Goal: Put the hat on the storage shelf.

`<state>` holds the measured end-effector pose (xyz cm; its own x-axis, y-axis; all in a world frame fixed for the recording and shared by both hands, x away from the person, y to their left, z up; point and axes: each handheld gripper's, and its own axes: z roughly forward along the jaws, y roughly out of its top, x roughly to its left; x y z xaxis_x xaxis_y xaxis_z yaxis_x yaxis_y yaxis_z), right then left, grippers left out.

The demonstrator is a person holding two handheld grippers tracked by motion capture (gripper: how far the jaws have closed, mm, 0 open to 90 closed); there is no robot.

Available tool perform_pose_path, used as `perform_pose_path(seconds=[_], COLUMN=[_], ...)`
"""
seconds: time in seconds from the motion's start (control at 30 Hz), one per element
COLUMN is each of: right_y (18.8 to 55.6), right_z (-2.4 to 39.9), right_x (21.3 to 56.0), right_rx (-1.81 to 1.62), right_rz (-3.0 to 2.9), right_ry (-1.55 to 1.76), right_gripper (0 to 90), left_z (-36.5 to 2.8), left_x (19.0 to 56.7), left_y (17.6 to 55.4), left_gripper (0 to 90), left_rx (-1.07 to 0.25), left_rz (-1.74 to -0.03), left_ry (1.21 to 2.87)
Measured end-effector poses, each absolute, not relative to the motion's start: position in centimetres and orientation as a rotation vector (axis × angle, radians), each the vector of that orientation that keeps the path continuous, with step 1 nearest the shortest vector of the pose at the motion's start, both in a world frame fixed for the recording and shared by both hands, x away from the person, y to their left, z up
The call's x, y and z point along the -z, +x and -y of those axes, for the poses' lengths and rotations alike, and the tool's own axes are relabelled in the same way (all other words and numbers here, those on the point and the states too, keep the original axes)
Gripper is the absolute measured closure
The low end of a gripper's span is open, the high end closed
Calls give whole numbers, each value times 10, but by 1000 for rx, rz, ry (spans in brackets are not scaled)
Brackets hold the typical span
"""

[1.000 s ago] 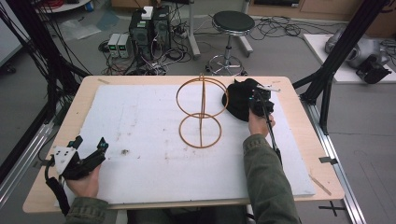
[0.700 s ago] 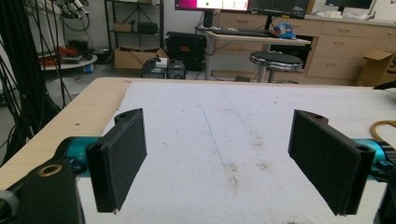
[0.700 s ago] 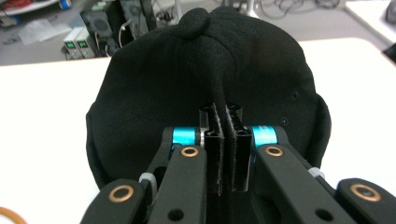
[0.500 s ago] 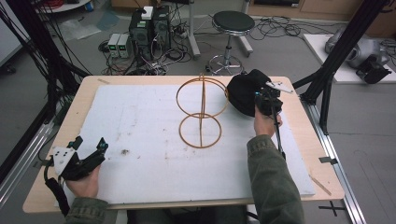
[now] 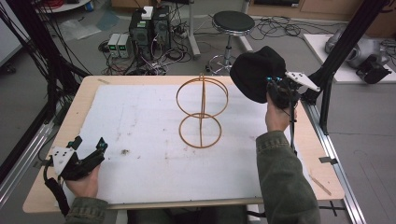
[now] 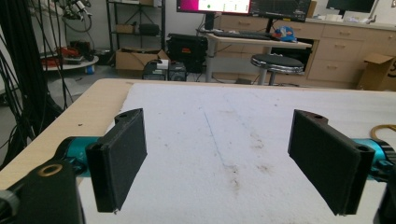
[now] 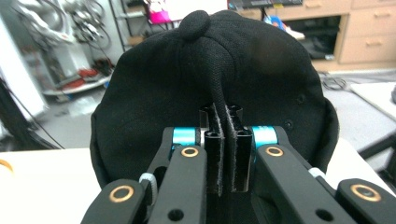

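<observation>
Olive-green sleeves (image 5: 285,177), black fingers (image 6: 119,158), teal collars, brass screws

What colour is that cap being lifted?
Plain black cap, clearest in the right gripper view.

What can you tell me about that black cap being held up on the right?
The black cap looks like soft woven fabric, with a round button on top, stitched seams and small eyelet holes. The right tongs pinch a fold of its crown, shut tight. It hangs lifted off the table, past the far right corner, beside the wire ring stand without touching it.
</observation>
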<state>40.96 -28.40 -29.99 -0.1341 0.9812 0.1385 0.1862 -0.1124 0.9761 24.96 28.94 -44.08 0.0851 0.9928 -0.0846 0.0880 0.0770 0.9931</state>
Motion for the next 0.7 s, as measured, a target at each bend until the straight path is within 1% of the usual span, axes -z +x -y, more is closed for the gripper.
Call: perform_pose_path(seconds=[0.2, 0.47, 0.7], right_y=[397, 387, 378], right_z=[286, 286, 277], right_x=[279, 264, 251], right_rx=[-1439, -1490, -1575], right_rz=[-1357, -1332, -1370], right_ry=[1335, 1284, 1226], right_gripper=[879, 879, 879], left_z=[-289, -290, -290], left_x=[440, 440, 440], left_y=[249, 248, 248], left_gripper=[196, 197, 197], left_rx=[-1039, -1046, -1043], left_rz=[-1235, -1247, -1243], left_ry=[1244, 1228, 1226])
